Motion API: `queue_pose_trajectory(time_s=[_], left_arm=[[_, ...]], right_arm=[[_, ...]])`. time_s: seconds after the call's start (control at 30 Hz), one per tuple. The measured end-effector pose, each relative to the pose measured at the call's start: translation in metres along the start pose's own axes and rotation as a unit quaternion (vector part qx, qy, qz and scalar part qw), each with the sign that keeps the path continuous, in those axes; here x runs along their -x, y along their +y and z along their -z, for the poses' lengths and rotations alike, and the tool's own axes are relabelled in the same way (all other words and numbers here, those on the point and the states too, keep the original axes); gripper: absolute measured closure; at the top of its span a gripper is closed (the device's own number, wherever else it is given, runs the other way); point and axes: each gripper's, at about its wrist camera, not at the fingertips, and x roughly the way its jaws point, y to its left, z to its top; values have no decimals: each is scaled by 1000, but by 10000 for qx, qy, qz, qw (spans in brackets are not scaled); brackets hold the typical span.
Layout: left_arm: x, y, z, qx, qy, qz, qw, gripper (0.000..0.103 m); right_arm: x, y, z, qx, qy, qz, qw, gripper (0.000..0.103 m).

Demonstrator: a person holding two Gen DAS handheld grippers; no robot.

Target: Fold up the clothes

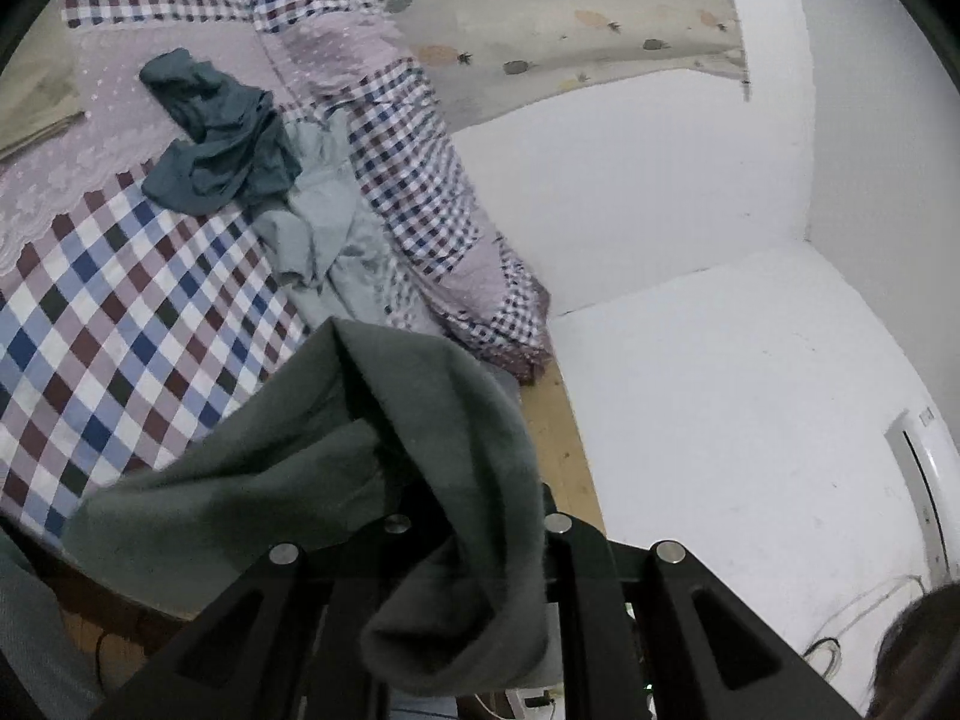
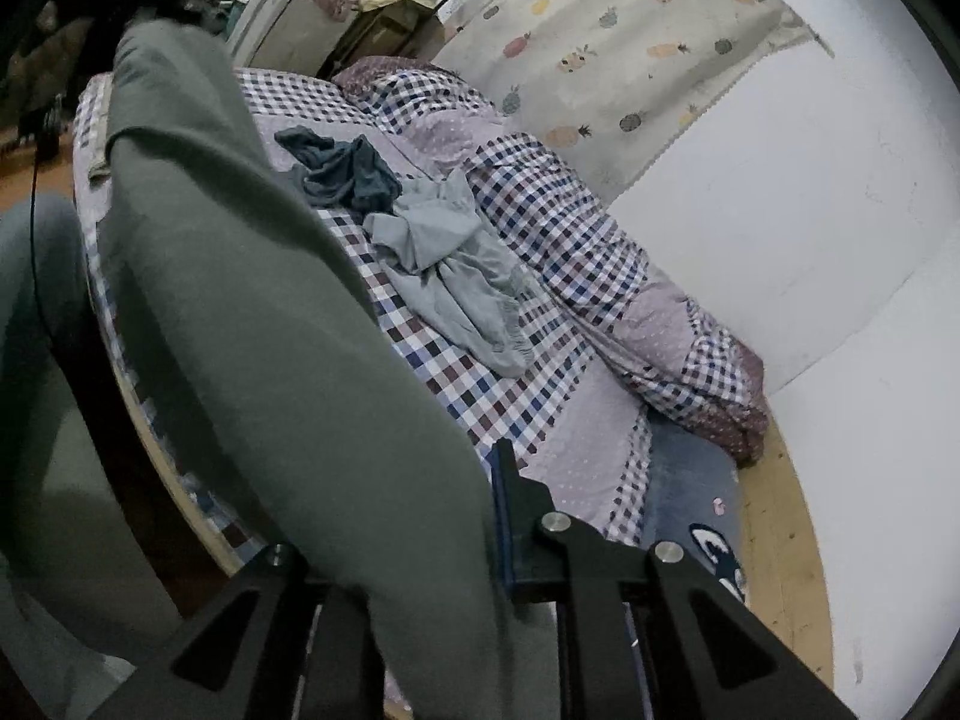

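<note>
A grey-green garment [image 1: 288, 468] is held up over the near edge of the bed, stretched between both grippers. My left gripper [image 1: 456, 504] is shut on one end of it; the cloth drapes over the fingers and hides them. My right gripper [image 2: 456, 480] is shut on the other end of the grey-green garment [image 2: 240, 300], which runs away to the upper left; only the right finger [image 2: 510, 492] shows. On the bed lie a crumpled dark teal garment [image 1: 222, 138] [image 2: 342, 168] and a crumpled light grey-blue garment [image 1: 324, 228] [image 2: 456, 258], touching each other.
The bed has a checked sheet [image 1: 120, 324] [image 2: 540, 396] and a rolled checked quilt [image 1: 420, 180] [image 2: 600, 252] along the white wall [image 1: 690, 180]. A pineapple-print cloth [image 2: 630, 48] hangs on the wall. Boxes and clutter [image 2: 312, 6] stand beyond the bed. A wooden bed frame edge [image 2: 774, 510] shows.
</note>
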Motion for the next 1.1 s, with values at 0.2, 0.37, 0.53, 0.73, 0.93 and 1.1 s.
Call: queue_pose_trajectory(time_s=[0.2,0.37,0.53,0.73,0.93,1.1], left_arm=[[-49,56,-20,448,156,-764,9959,92],[-106,95,-49,726,275,-1386,9873,92],[-158,121,-89,1074,385,-1890,9753,89],[-173,136,-127,1125,-138,-1913,9750,41],[-141,132,-132,400,-625,-1981,9774,26],[-101,145,-94,-236,-583,-2379,9692,26]], right_arm=[[-88,-3,4,-272,512,-662,9961,91],[-180,-6,-3,-372,950,-840,9912,91],[-259,-23,-22,-451,1308,-1080,9845,83],[-332,-49,-31,-679,1601,-300,9843,45],[-316,-81,-13,-1949,1082,765,9718,30],[-262,-79,39,-3144,820,316,9452,28]])
